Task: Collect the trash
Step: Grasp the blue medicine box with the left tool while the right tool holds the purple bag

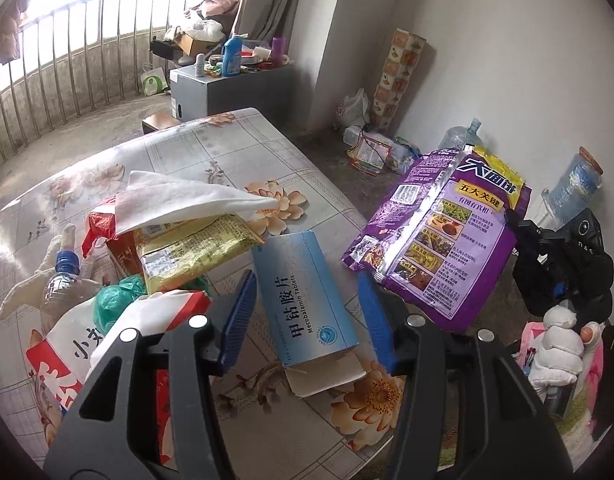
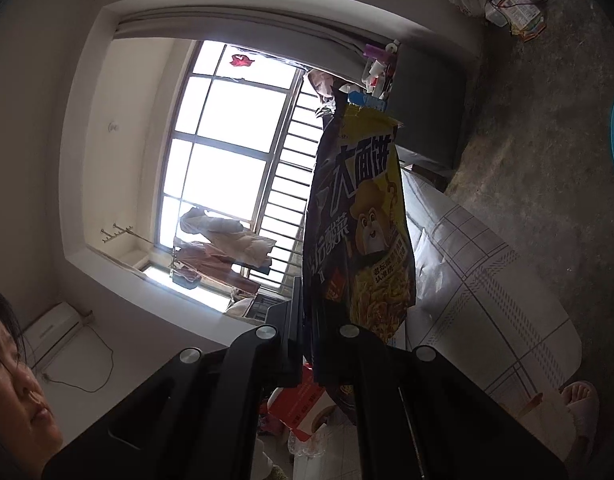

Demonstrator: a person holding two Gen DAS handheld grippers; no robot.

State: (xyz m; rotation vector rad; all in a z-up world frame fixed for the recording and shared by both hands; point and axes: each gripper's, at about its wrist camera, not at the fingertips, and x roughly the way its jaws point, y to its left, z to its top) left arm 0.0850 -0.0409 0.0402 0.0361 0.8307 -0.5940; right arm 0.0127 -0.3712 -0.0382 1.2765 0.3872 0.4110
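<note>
The left gripper [image 1: 307,316], ribbed blue pads spread wide and pressing nothing, angles down over a flat blue cardboard medicine box [image 1: 303,300] on the glossy floral table [image 1: 235,148]. Beyond that box's right edge (off the tabletop), the right gripper [image 1: 519,224] reaches level, clamped on a crinkly purple foil noodle packet [image 1: 439,240].

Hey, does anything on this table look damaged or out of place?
Yes. The blue medicine box lies askew on the table with its end flap hanging open, between the open left gripper's fingers. Wrappers and a tissue are heaped beside it.
</note>
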